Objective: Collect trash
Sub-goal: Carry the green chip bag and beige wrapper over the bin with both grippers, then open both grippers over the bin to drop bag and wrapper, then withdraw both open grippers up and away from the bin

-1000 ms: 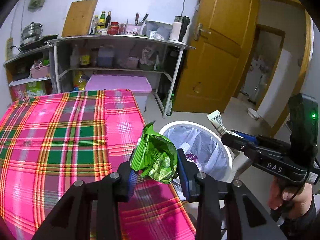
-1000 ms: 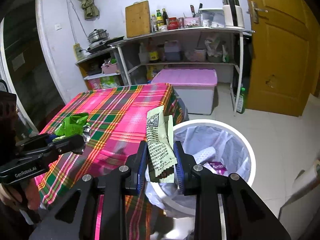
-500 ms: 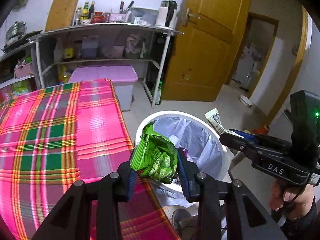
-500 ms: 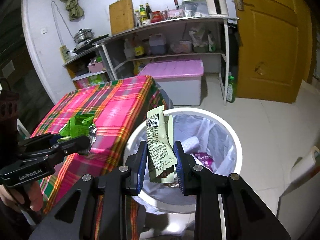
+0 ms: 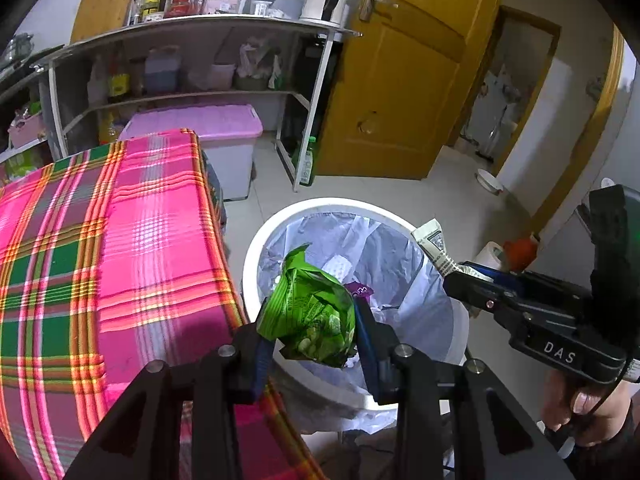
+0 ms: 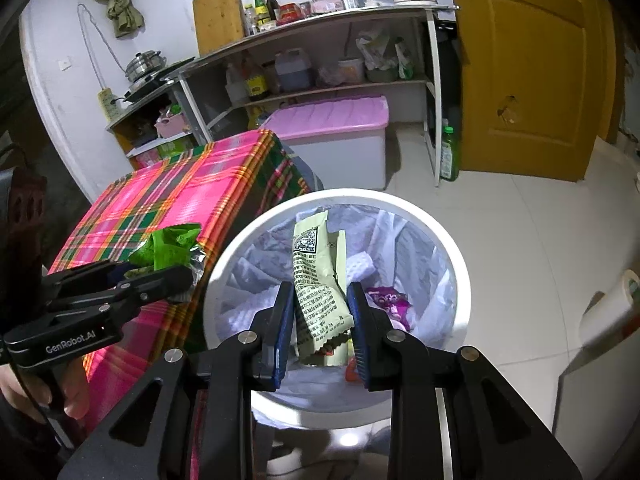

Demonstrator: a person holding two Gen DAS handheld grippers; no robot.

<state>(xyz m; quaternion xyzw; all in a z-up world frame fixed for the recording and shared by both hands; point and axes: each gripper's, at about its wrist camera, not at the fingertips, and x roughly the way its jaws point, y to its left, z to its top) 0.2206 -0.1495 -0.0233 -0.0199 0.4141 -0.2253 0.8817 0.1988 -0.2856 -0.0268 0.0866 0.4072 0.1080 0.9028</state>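
My left gripper (image 5: 314,334) is shut on a crumpled green snack bag (image 5: 310,318) and holds it over the near rim of the white trash bin (image 5: 256,240). My right gripper (image 6: 320,320) is shut on a pale green printed wrapper (image 6: 318,284) and holds it upright above the bin's opening (image 6: 224,256). The bin has a clear liner and holds a purple wrapper (image 6: 388,300) and white scraps. The right gripper also shows in the left wrist view (image 5: 464,284), with its wrapper (image 5: 434,246) over the bin's right rim. The left gripper shows in the right wrist view (image 6: 160,276).
A table with a pink and green plaid cloth (image 5: 100,264) stands left of the bin. A purple-lidded storage box (image 6: 332,120) and a metal shelf rack (image 6: 320,16) stand behind. A yellow door (image 6: 528,72) is at right. A paper roll (image 6: 608,308) lies on the tiled floor.
Both grippers have moved off the table toward the bin with their wrappers. The bin now lies right under both.
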